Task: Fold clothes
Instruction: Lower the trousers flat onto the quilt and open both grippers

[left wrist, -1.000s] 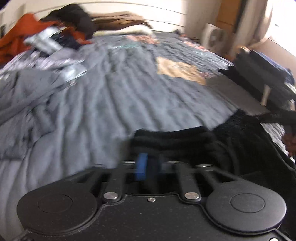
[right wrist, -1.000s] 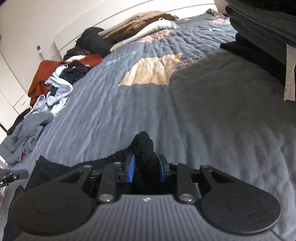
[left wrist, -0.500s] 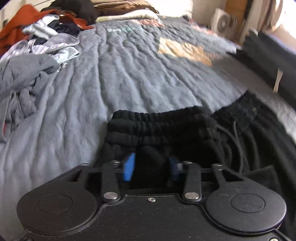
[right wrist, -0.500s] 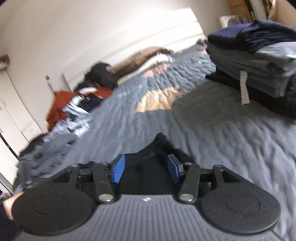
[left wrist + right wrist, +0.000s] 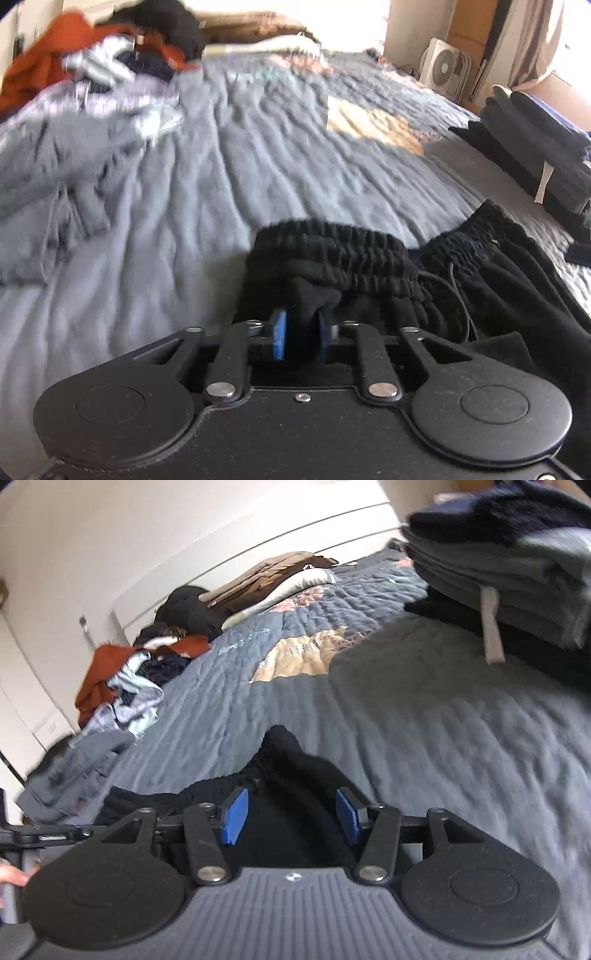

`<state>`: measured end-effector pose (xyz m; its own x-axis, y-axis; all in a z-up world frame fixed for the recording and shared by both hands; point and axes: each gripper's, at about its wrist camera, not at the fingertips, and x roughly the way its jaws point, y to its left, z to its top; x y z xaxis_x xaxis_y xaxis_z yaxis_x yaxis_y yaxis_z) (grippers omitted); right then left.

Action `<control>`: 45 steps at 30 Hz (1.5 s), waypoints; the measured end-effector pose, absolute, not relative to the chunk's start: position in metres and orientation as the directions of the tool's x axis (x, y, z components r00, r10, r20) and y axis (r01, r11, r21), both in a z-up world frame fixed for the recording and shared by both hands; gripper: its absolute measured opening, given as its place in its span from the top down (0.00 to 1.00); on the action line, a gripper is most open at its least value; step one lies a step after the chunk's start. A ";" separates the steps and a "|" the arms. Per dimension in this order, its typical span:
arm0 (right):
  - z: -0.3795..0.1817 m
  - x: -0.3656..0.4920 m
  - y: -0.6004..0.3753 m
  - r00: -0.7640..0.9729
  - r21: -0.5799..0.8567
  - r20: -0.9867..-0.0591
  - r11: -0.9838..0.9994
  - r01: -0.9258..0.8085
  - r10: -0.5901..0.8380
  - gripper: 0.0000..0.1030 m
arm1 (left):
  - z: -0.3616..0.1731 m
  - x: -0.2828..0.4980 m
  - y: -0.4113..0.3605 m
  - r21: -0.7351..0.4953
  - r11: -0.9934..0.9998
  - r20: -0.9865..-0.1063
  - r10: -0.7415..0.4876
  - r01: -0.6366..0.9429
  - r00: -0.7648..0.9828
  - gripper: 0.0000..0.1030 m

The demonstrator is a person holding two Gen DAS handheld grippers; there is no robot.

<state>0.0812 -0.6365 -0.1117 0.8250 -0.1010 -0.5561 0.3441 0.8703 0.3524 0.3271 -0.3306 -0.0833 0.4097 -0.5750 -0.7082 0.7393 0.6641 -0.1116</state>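
The left gripper [image 5: 301, 334] is pinched narrow on a fold of the black sweatpants [image 5: 369, 258], its blue pads [image 5: 279, 334] pressing the dark cloth just below the gathered elastic waistband [image 5: 332, 240], which lies at 12 o'clock from the fingers. The drawstring [image 5: 458, 291] trails off toward 3 o'clock across the rest of the garment, which is spread over the grey quilt [image 5: 258, 147]. In the right wrist view, the right gripper [image 5: 291, 814] stands wide, both blue pads [image 5: 234, 816] well apart with black fabric of the sweatpants [image 5: 284, 760] lying between and beneath them; whether either pad touches the cloth cannot be told. A heap of unfolded clothes [image 5: 122, 690], rust, pale and grey, sits at 10 o'clock on the quilt [image 5: 424, 720], and a stack of folded garments [image 5: 509, 590] rests at 2 o'clock. A white fan [image 5: 443, 70] stands beyond the bed at 1 o'clock in the left view.
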 end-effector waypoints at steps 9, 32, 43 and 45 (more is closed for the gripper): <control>-0.120 0.149 -0.651 0.765 0.191 -0.628 0.924 0.331 -0.144 0.50 | -0.079 0.350 -0.340 -0.077 0.711 -0.682 -0.549 0.699 0.483 0.28; -0.102 0.139 -0.679 0.854 0.461 -0.519 0.826 0.324 -0.045 0.87 | -0.051 0.337 -0.328 -0.165 0.592 -0.589 -0.700 0.789 0.403 0.77; -0.120 0.132 -0.681 0.792 0.330 -0.599 0.867 0.374 -0.114 0.83 | -0.054 0.327 -0.310 -0.086 0.686 -0.569 -0.629 0.722 0.530 0.29; -0.106 0.112 -0.666 0.797 0.345 -0.598 0.871 0.350 -0.084 0.63 | -0.033 0.307 -0.292 -0.095 0.675 -0.542 -0.651 0.732 0.531 0.27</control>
